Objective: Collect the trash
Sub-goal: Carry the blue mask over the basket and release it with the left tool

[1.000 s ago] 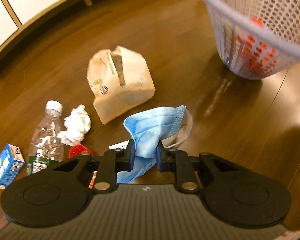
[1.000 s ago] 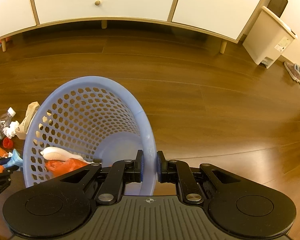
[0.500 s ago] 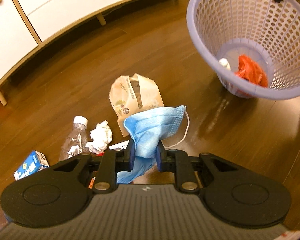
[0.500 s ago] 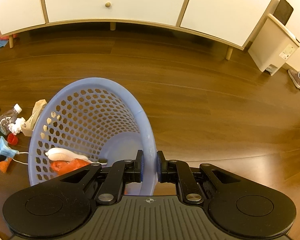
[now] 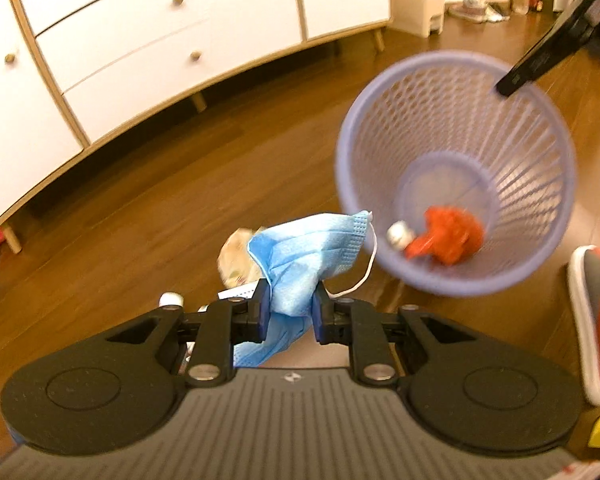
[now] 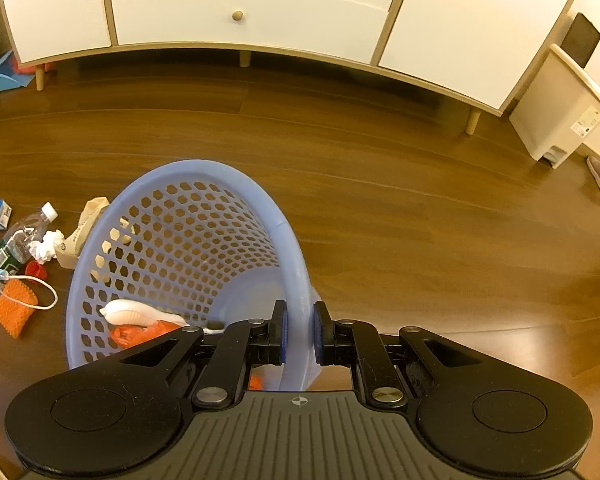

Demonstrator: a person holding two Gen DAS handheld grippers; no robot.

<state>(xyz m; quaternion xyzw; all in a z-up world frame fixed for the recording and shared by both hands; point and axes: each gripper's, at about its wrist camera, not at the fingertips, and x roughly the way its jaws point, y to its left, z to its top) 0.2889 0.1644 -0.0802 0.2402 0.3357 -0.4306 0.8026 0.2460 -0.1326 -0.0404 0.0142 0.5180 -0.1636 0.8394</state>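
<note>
Left gripper (image 5: pixel 288 308) pinches a blue mask (image 5: pixel 312 248), its long axis pointing toward 1 o'clock at the tilted basket (image 5: pixel 540 276); right gripper (image 6: pixel 299 330) clamps the basket's rim at 12 o'clock.

Both tools match: the left gripper (image 5: pixel 288 306) and right gripper (image 6: pixel 299 330) each have matte black linkage arms, round black discs either side, silver pivot screws, blue-faced finger pads (image 5: pixel 262 308), and a ribbed grey body bearing a small crosshair mark
</note>
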